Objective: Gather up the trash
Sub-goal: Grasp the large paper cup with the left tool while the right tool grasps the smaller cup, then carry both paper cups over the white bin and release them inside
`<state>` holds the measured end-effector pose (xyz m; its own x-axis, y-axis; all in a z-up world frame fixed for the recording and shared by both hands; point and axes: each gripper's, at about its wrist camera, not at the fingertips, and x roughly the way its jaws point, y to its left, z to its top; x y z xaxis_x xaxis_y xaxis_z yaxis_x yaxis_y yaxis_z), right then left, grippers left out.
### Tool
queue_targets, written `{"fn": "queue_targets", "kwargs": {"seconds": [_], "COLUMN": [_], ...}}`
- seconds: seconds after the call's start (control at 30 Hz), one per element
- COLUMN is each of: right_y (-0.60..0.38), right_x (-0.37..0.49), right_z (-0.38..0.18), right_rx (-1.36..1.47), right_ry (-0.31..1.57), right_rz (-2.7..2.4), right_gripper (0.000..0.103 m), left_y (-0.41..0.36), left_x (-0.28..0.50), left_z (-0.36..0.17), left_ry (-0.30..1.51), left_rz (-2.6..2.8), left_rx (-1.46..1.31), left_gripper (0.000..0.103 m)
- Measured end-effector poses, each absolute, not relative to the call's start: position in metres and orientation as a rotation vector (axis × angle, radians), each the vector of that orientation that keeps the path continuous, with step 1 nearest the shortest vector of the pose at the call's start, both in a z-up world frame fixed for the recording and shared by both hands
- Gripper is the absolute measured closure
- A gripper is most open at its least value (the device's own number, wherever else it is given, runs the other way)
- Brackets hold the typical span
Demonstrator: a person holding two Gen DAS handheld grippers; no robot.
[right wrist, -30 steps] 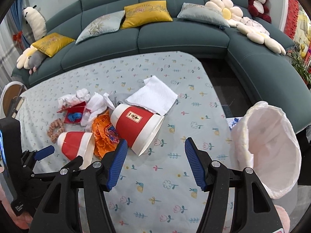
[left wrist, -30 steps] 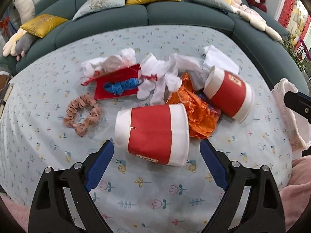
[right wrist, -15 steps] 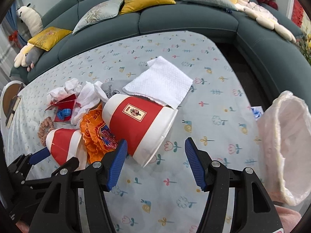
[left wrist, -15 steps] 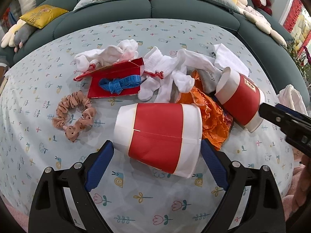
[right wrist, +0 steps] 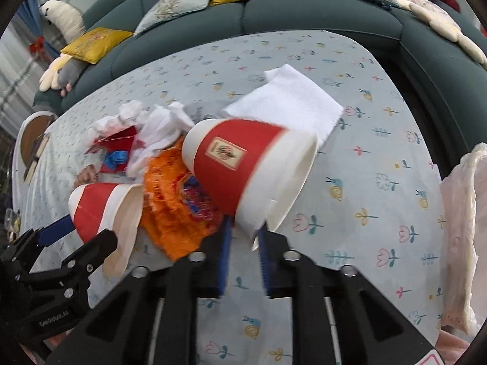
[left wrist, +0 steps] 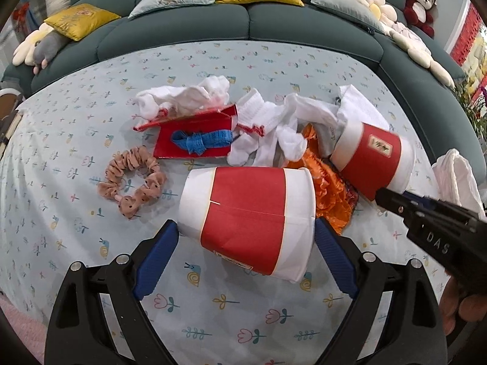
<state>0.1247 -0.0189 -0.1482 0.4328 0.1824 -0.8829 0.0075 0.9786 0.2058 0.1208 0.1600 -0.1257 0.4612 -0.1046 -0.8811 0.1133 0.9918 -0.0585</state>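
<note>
A red and white paper cup (left wrist: pixel 246 216) lies on its side between the blue fingers of my left gripper (left wrist: pixel 243 252), which stands open around it. A second, similar cup (right wrist: pixel 243 164) lies to its right. My right gripper (right wrist: pixel 243 243) is closing its jaws on that cup's rim, and the rim wall is pinched between the pads. The left wrist view shows the right gripper (left wrist: pixel 383 196) at this cup (left wrist: pixel 371 158). An orange crinkled wrapper (left wrist: pixel 328 194) lies between the cups, with white tissues (left wrist: pixel 274 127) behind it.
A red carton with a blue tape measure (left wrist: pixel 194 140) and a tan scrunchie (left wrist: pixel 131 179) lie to the left. A white napkin (right wrist: pixel 289 106) sits behind the second cup. A pale plastic bag (right wrist: pixel 462 228) hangs at the table's right edge. A green sofa (left wrist: pixel 243 21) rings the table.
My right gripper dropped toward the second cup and its jaws went from wide open to pinching the rim. The left gripper stayed open and edged in around the first cup.
</note>
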Motion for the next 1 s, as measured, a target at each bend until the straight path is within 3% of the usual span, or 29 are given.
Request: {"fn": "queue_targets", "kwargs": {"seconds": [0.1,0.5,1.0], "right_y": [-0.017,-0.054,-0.17], "right_x": [0.118,0.082,0.009], "right_z": [-0.137,-0.07,-0.013], "right_rx": [0.173,0.176,0.166], "right_ry": [1.095,0.96,0.845], "right_rz": [0.127,0.07,-0.145], "right_gripper": [0.1,0.1,0.1], "left_y": [0.159,0.113,-0.02], "left_x": [0.118,0.098,0.059], "left_z": [-0.116,-0.066,-0.015], "left_ry": [1.067,0.977,0.872], "left_rz": [-0.131,-0.207,-0.427], "left_rx": [0.0,0.008,0.095], "left_gripper": [0.017,0.017,0.017]}}
